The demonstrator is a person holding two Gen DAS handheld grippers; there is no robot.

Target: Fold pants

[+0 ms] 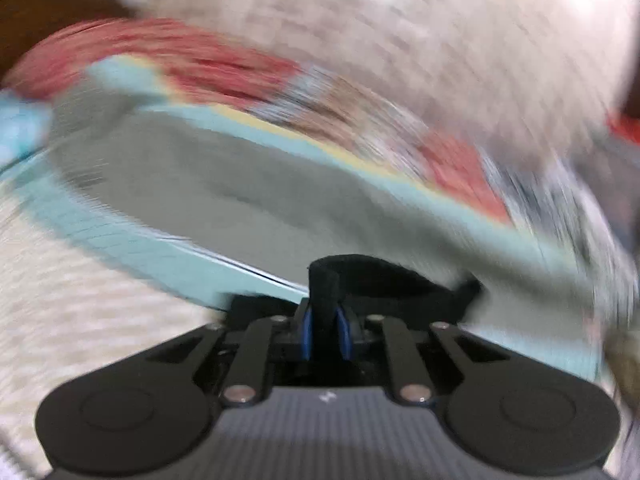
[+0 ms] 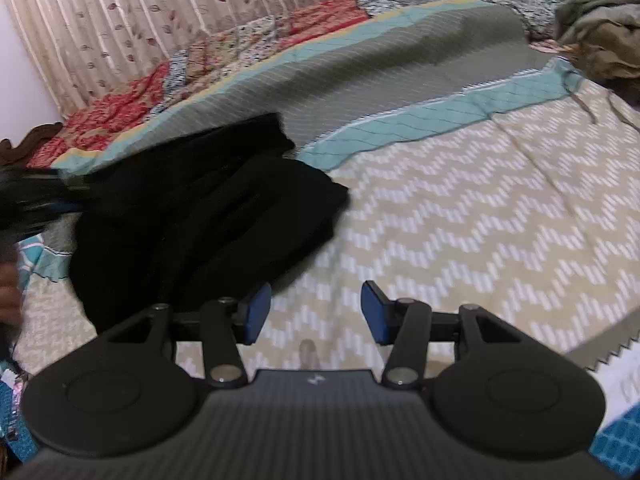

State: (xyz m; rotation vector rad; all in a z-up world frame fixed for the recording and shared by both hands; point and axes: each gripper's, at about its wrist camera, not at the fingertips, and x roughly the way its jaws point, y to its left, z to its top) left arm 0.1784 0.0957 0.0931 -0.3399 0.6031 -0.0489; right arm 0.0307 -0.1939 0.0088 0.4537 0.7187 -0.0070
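The bed [image 2: 460,208], the largest thing in sight, is spread with a beige cover in a white zigzag weave, and across its far half lies a grey quilt bordered in teal and patchwork red [image 2: 360,68], with a pleated, leaf-printed curtain [image 2: 140,12] behind it. On the near left part of the bed sits the black fabric pants [image 2: 200,216], bunched in a loose, thick heap whose long axis seems to run from the near left edge up toward the quilt; how many layers it has cannot be told. In the right wrist view the right tool [image 2: 314,314] hangs just above the bare zigzag cover, its blue pads apart with nothing between them, and the heap's lower edge lies just beside its left finger, so the garment is to the left and ahead of it. The left tool [image 1: 324,334] is clamped together on a narrow fold of the black cloth, which loops up and off to the right in the badly blurred left wrist view. A dark smear at the far left of the right wrist view is probably that same tool at the heap's left end. I judge the left hand holds the edge to be carried over, and the right, though near, must shift left to reach cloth.
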